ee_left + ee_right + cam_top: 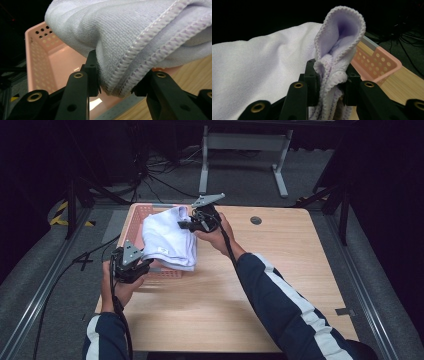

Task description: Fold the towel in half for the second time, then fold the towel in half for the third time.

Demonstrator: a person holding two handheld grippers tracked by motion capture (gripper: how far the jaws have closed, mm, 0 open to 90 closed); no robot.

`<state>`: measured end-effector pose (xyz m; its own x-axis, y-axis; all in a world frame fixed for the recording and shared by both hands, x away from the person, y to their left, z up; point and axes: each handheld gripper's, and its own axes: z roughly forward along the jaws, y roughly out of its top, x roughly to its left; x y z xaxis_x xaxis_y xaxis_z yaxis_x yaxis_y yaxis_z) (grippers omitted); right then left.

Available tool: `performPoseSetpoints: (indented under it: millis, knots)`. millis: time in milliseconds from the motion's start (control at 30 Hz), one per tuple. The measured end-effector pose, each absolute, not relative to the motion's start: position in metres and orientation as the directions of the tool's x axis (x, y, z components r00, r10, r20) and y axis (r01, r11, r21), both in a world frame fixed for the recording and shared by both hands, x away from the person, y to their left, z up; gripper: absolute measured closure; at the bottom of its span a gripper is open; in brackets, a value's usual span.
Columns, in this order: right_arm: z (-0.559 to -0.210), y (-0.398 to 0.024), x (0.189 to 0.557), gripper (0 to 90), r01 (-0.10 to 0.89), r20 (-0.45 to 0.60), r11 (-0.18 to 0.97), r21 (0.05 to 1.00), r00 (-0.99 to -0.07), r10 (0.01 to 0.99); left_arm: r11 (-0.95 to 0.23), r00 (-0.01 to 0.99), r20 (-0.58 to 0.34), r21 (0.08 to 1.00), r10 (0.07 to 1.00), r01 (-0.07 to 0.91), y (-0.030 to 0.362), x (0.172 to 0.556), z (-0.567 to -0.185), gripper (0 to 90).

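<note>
Over the pink perforated basket [134,222] at the wooden table's [260,285] far left hangs a folded white towel [167,240]; left gripper [131,265] pinches its stitched near edge; right gripper [200,220] clamps a bunched far hem.

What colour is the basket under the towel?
The basket is pink with little round holes, clearest in the left gripper view.

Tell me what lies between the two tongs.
The folded white towel spans the stretch between the left tongs and right tongs, each clamped on an edge, above the pink basket; the high view shows this.
</note>
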<state>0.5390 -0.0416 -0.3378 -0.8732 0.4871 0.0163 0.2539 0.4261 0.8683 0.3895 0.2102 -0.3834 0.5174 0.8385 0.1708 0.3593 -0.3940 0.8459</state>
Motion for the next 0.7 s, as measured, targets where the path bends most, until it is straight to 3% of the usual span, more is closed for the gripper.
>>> performPoseSetpoints:
  millis: [700]
  knots:
    - [-0.348, 0.011, 0.559, 70.4, 0.267, 0.025, 0.446, 0.854, -0.878, 0.478, -0.376, 0.428, 0.182, 0.822, 0.885, 0.428, 0.246, 0.403, -0.39, 64.9]
